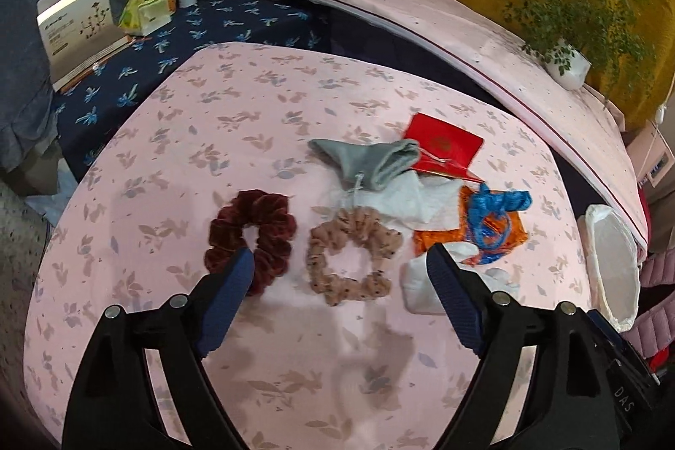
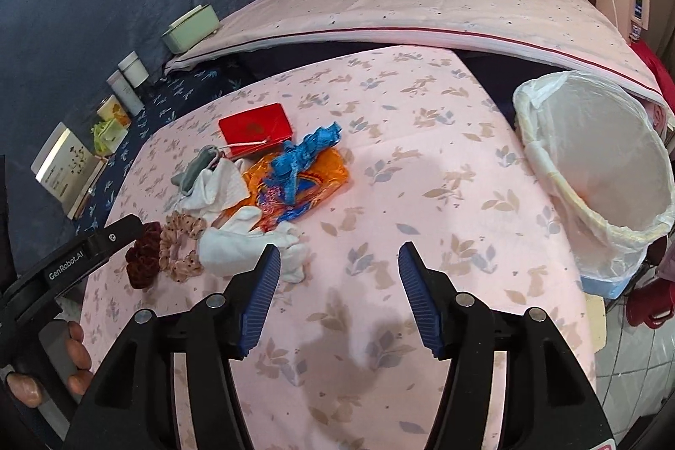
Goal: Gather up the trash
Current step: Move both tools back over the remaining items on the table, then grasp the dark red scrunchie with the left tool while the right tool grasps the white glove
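left gripper [image 1: 339, 268] hovers with jaws spread wide and nothing between them, right over the tan dotted scrunchie [image 1: 350, 256], the maroon scrunchie [image 1: 251, 237] just off its left finger. right gripper [image 2: 339, 260] is also released and empty, above bare pink cloth on the counter [image 2: 422, 138]. the trash sits ahead and left of it: crumpled white tissues [image 2: 253, 243] touching its left finger's tip in view, then the orange wrapper [image 2: 320, 176] with a blue ribbon scrap [image 2: 303, 150] on top, farther ahead. the lined bin [image 2: 599, 163] waits off to its right. all this looks featherlight and soft; the tissue should crush easily, so pinch a raised fold. the wrapper looks slick and crinkly, so take an edge, and watch that loose ribbon sliding off.
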Demonstrator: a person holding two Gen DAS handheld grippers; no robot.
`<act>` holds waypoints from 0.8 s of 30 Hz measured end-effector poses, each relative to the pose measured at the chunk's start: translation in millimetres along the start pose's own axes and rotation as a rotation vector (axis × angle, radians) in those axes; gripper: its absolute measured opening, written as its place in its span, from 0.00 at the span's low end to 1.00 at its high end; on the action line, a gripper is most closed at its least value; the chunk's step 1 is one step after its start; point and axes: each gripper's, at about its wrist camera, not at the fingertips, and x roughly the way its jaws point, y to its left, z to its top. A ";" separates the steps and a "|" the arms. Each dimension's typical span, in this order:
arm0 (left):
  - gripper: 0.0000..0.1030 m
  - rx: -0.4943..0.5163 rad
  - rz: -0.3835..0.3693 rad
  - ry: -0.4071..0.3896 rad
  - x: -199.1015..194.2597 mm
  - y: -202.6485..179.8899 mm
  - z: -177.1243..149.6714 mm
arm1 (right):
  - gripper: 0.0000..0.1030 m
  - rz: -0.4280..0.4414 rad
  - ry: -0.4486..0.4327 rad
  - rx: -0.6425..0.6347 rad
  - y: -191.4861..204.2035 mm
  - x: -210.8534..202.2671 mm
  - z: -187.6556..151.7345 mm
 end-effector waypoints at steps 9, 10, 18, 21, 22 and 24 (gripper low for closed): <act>0.78 -0.114 0.054 0.044 23.3 63.4 7.3 | 0.62 0.032 0.027 -0.047 44.2 24.9 -0.6; 0.77 -0.123 0.059 0.048 26.5 68.2 7.9 | 0.62 0.033 0.028 -0.049 47.1 26.6 0.7; 0.69 -0.125 0.053 0.098 55.2 79.9 8.9 | 0.63 0.030 0.046 -0.057 67.2 51.7 8.6; 0.60 -0.125 0.035 0.123 63.8 80.2 4.2 | 0.63 0.010 0.067 -0.065 68.2 63.5 4.6; 0.58 -0.122 0.027 0.126 64.6 79.3 2.7 | 0.63 0.005 0.075 -0.065 66.9 66.6 2.4; 0.51 -0.112 0.017 0.120 64.2 76.4 0.4 | 0.63 0.002 0.093 -0.054 62.6 72.4 -1.7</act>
